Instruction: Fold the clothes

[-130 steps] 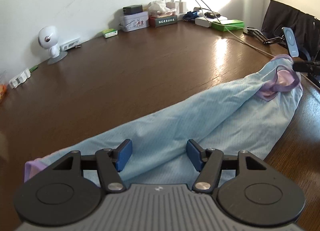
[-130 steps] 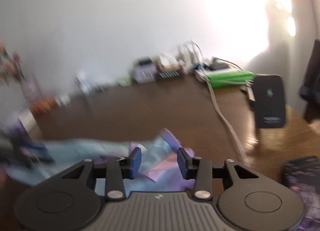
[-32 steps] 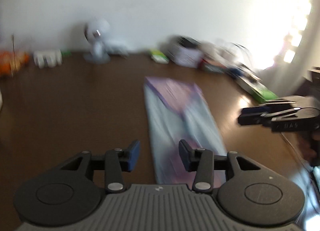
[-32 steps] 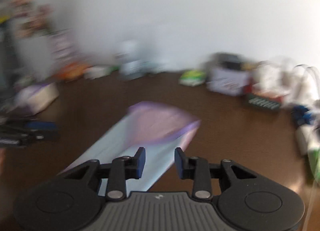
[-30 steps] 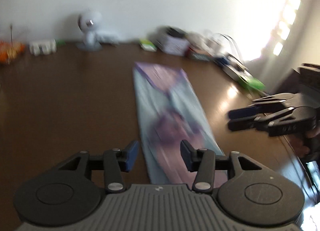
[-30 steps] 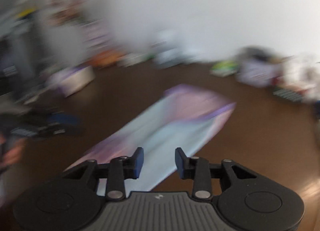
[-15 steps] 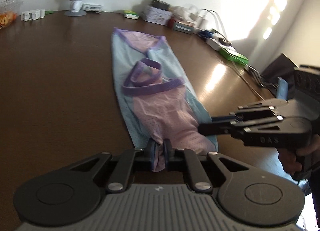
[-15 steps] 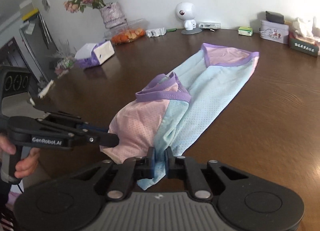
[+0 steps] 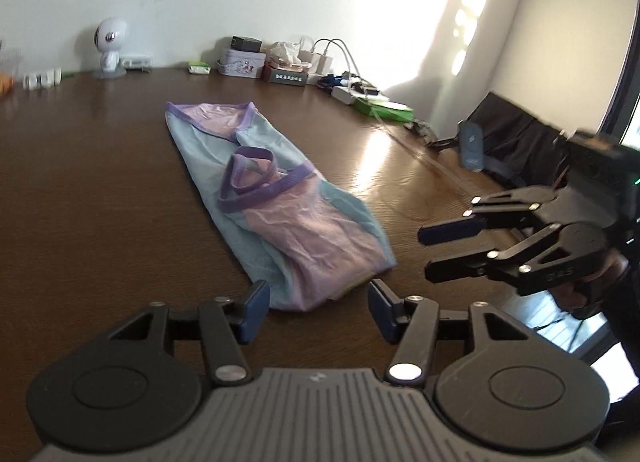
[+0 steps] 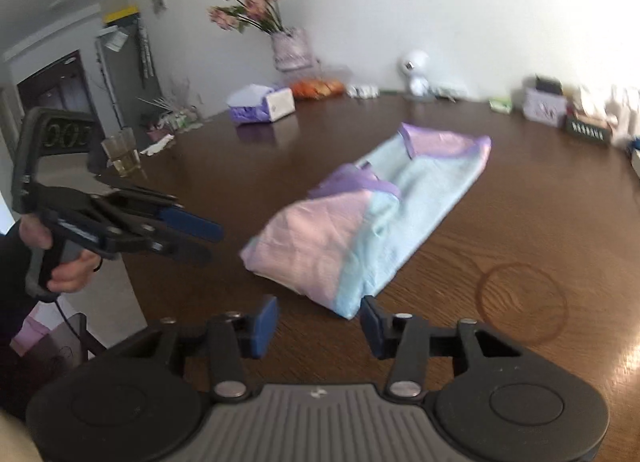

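- Both hand-held grippers have let go of the garment's near edge since half a second ago: then each was pinched on the cloth, now both stand apart and clear of it.
- Left hand-held gripper [image 9: 316,304]: blue-padded fingers spread wide, nothing between them, hovering just short of the near end of the cloth. Also seen from the right wrist camera [image 10: 200,240], held in a bare hand [image 10: 60,262] off the worktop's edge.
- Right hand-held gripper [image 10: 318,322]: fingers likewise apart and empty, near the cloth's corner. From the left wrist view it shows at right [image 9: 436,254], beside the garment and not touching it.
- Pale blue mesh garment with pink panels and purple trim [image 9: 280,198] lies flat on the dark brown wooden worktop [image 9: 88,190], folded into a long narrow strip. The near part is doubled back over, pink side up, with a purple-edged loop on top. Same garment in the right view [image 10: 372,218].
- Ring-shaped mark on the wood [image 10: 522,304] to the right of the cloth.
- Far edge, along the wall: small white round-headed figure [image 9: 110,44], patterned tin box [image 9: 242,64], chargers and white cables [image 9: 344,62], flat green box [image 9: 384,108].
- Right view, far left: vase of pink flowers [image 10: 280,34], purple-and-white tissue pack [image 10: 262,104], drinking glass [image 10: 122,152].
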A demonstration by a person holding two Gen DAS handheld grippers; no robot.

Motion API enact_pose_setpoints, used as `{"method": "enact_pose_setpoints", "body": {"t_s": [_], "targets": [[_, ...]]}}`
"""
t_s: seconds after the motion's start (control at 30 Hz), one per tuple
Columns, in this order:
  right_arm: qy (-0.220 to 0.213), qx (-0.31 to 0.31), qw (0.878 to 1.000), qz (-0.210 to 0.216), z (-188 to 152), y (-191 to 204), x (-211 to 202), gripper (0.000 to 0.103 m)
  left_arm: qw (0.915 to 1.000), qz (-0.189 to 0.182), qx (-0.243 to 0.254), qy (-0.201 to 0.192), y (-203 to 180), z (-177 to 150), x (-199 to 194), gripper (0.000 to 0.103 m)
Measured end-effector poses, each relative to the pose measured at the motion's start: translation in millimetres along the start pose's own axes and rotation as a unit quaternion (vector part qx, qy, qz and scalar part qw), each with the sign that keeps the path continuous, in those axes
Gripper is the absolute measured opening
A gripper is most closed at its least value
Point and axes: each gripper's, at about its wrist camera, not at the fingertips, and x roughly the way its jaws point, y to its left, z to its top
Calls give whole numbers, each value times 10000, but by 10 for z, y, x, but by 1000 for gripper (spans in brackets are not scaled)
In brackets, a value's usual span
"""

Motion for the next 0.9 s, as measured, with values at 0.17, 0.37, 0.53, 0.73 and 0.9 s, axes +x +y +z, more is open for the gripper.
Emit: {"method": "enact_pose_setpoints", "body": {"t_s": [0.17, 0.37, 0.53, 0.73, 0.9], "targets": [[88, -111, 9998, -146, 64, -67, 317, 31, 9994, 161, 212, 220, 19, 6, 244, 37], [118, -139, 9993, -326, 0, 26, 401, 7, 9990, 190, 86, 393, 14, 5, 257, 7], [101, 43, 9996, -273, -132, 109, 281, 3, 9990, -49, 153, 426, -97, -133, 122, 6], [122, -303, 9995, 38, -443, 443, -73, 5, 9986, -196, 472, 149, -291, -436, -291, 21], [-120, -489, 9987, 25, -483, 569, -215, 20, 9902, -132, 1390, 72, -517, -493, -343, 61]]}}
